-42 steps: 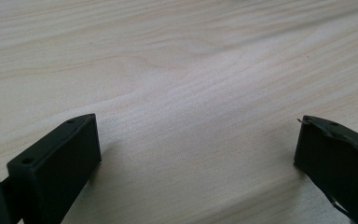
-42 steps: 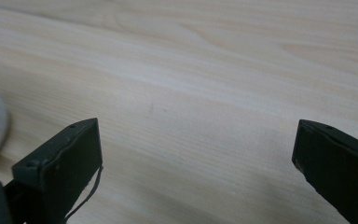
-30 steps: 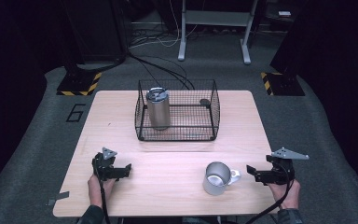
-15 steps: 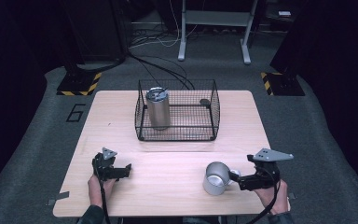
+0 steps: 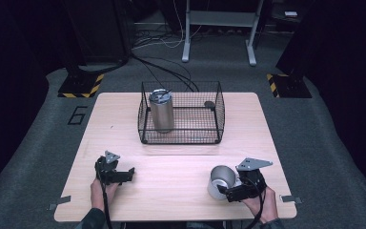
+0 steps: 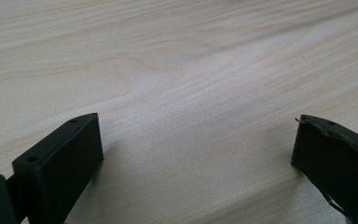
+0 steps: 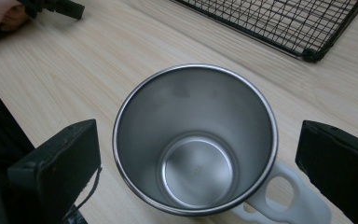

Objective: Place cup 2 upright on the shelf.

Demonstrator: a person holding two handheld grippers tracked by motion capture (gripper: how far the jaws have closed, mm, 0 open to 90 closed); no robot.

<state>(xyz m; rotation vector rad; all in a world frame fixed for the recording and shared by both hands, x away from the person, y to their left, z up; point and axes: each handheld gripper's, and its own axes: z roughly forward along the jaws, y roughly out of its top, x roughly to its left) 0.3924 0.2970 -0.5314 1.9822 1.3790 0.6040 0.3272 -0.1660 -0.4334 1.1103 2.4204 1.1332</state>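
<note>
Right tool (image 5: 227, 191) has moved in on steel mug (image 5: 220, 181) — jaws spread either side, not yet clenched; grasp imminent. Left tool (image 5: 129, 173) released, idle on desk (image 5: 181, 162).

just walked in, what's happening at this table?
A person holds a two-jaw gripper in each hand at a wooden table. The right gripper is at an empty steel mug with a white handle; its open jaws flank the mug and have not closed on it. The left gripper rests open over bare wood, holding nothing. Farther back, a black wire basket contains an upright steel tumbler and a small dark object.
</note>
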